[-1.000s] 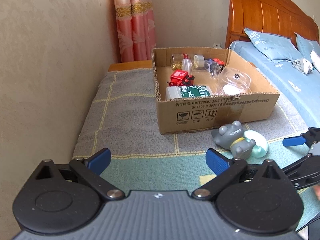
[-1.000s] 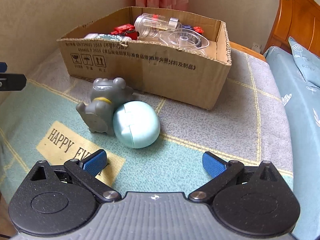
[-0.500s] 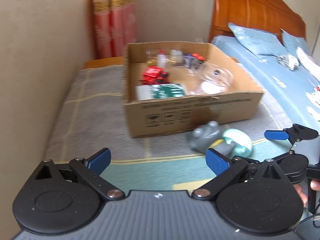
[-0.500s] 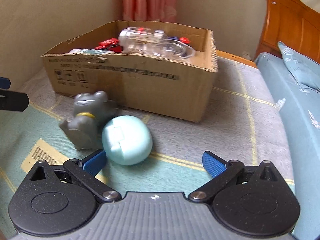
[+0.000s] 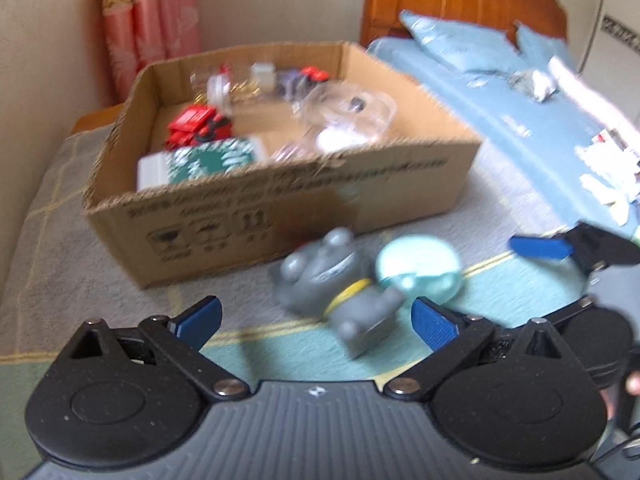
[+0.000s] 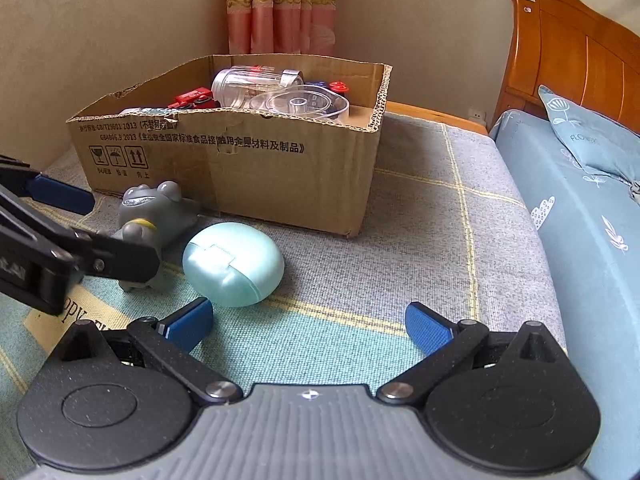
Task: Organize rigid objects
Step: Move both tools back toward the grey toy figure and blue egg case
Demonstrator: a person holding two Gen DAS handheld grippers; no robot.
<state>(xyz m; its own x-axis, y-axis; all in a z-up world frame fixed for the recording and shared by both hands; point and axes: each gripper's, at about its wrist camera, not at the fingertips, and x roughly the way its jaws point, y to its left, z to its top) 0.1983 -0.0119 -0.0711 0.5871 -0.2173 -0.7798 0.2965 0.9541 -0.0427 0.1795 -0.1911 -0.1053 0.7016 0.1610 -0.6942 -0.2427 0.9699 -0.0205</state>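
- The left gripper (image 5: 316,316) has its two blue fingers spread wide open and holds nothing. The grey frog toy (image 5: 340,284) lies just past its fingertips, nearer the right one.
- The right gripper (image 6: 308,324) is wide open too, with nothing in it. The pale green egg-shaped case (image 6: 233,264) sits just beyond its left fingertip.
- There is one frog toy and one egg case. They lie side by side and touch, the frog on the left and the case on the right. Both rest on the blanket, right in front of the near wall of the box.
- In the right wrist view the left gripper comes in from the left and covers part of the frog.
- There is one cardboard box (image 6: 256,168), open at the top. Inside I can count one red toy (image 5: 198,126), one green and white pack (image 5: 200,162), one clear round lid (image 6: 300,104) and one clear jar (image 6: 248,84) lying on its side. There are more small things at the far end, too blurry to count.
- The blanket (image 6: 420,240) is grey with yellow lines, and green at the near side.
- To the right is a bed with a blue sheet (image 6: 592,232), blue pillows and a brown wooden headboard (image 6: 572,56).
- Far away hangs a pink curtain (image 6: 280,12) against a cream wall.
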